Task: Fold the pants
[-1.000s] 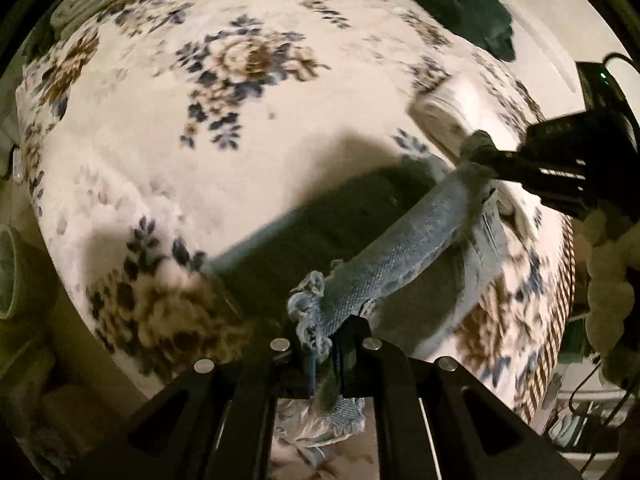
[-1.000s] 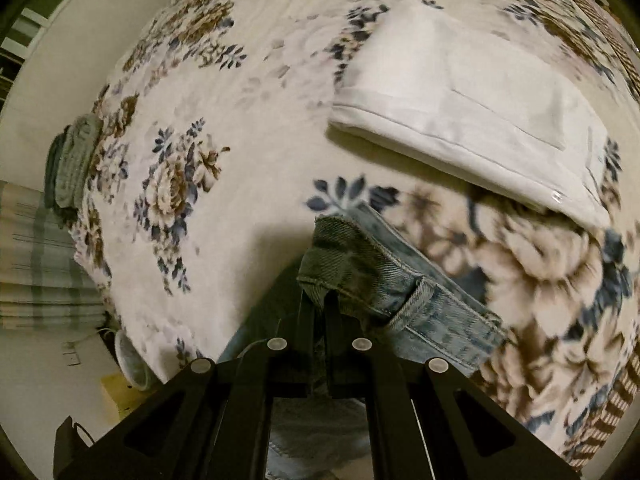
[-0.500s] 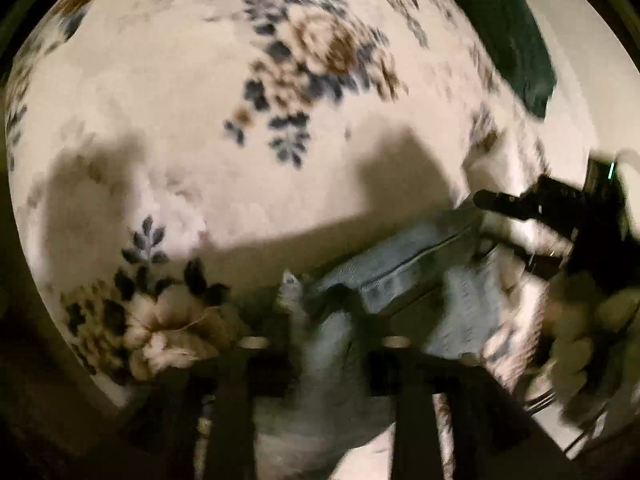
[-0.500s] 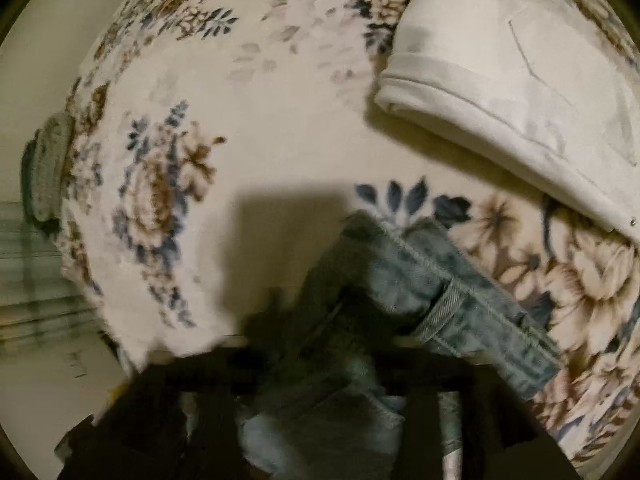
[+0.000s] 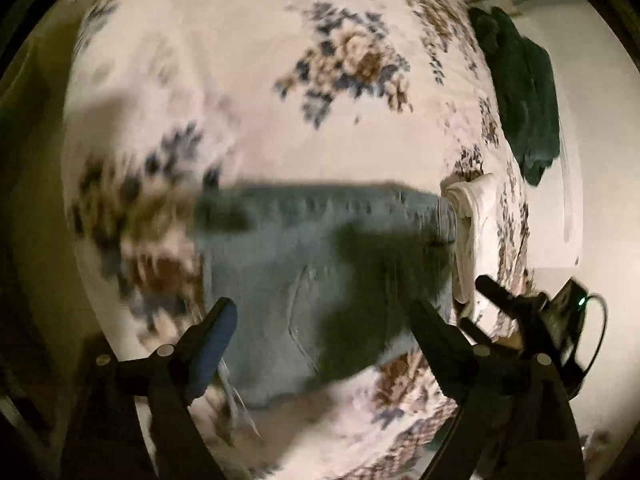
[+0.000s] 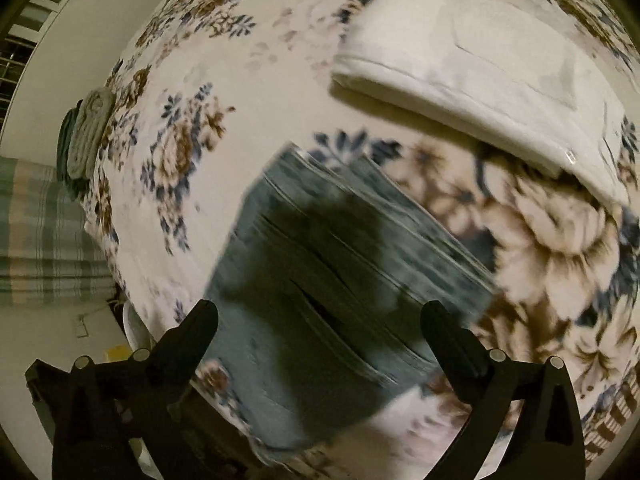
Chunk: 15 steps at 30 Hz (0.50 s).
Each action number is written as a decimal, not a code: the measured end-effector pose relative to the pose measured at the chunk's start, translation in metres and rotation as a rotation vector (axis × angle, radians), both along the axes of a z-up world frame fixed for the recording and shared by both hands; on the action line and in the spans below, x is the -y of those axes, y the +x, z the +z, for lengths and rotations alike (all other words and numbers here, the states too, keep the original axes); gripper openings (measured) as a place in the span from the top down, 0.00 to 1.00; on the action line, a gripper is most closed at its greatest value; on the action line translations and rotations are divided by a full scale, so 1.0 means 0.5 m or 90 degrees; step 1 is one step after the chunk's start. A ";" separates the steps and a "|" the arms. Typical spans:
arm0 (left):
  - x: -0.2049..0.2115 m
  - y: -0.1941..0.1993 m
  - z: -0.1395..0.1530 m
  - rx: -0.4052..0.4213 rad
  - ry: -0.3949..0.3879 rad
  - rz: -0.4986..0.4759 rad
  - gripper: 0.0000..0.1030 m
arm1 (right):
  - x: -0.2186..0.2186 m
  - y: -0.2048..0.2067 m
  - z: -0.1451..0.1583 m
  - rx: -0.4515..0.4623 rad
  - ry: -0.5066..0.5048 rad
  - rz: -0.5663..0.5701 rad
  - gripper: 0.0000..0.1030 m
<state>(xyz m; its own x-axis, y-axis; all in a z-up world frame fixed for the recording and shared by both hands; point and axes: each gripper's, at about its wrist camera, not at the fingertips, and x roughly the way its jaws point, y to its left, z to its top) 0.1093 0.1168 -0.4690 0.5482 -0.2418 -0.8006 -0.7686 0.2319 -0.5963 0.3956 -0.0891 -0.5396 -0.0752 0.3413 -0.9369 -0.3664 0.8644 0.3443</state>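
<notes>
The blue denim pants [image 5: 320, 264] lie folded flat on the floral blanket [image 5: 248, 92], blurred by motion. My left gripper [image 5: 324, 312] is open and empty above the pants, its fingers spread wide. The right gripper also shows at the right edge of the left wrist view [image 5: 500, 296]. In the right wrist view the pants [image 6: 320, 280] lie as a folded stack below my right gripper [image 6: 320, 316], which is open and empty.
A folded white garment [image 6: 472, 76] lies just beyond the pants and shows in the left wrist view [image 5: 472, 232]. A dark green cloth pile [image 5: 524, 92] sits at the blanket's far edge. A grey-green folded item [image 6: 86, 136] lies at the blanket's left edge.
Both grippers were shut on the denim pants a second ago. They have let go and opened wide, and the pants now lie folded on the blanket.
</notes>
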 end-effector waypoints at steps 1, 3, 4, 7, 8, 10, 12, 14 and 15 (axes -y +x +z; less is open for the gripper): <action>0.016 -0.004 -0.005 -0.002 -0.009 0.012 0.15 | 0.024 -0.003 -0.006 -0.003 0.004 -0.001 0.00; 0.065 -0.027 -0.032 -0.020 -0.050 0.052 0.15 | 0.058 -0.005 -0.023 -0.008 0.005 -0.004 0.00; 0.089 -0.039 -0.052 -0.022 -0.085 0.078 0.15 | 0.074 -0.005 -0.034 -0.015 0.006 -0.006 0.00; 0.155 -0.072 -0.104 -0.016 -0.168 0.146 0.15 | 0.125 -0.006 -0.072 -0.042 0.018 -0.009 0.00; 0.182 -0.082 -0.124 -0.011 -0.194 0.173 0.15 | 0.145 -0.007 -0.089 -0.058 0.030 -0.009 0.00; 0.216 -0.095 -0.148 -0.003 -0.220 0.215 0.15 | 0.167 -0.010 -0.116 -0.080 0.038 -0.003 0.00; 0.245 -0.101 -0.175 0.008 -0.242 0.261 0.15 | 0.184 -0.016 -0.145 -0.099 0.056 0.010 0.00; 0.263 -0.099 -0.202 0.013 -0.258 0.302 0.15 | 0.194 -0.021 -0.175 -0.115 0.063 0.028 0.00; 0.270 -0.099 -0.216 0.023 -0.270 0.327 0.15 | 0.197 -0.023 -0.189 -0.125 0.068 0.032 0.00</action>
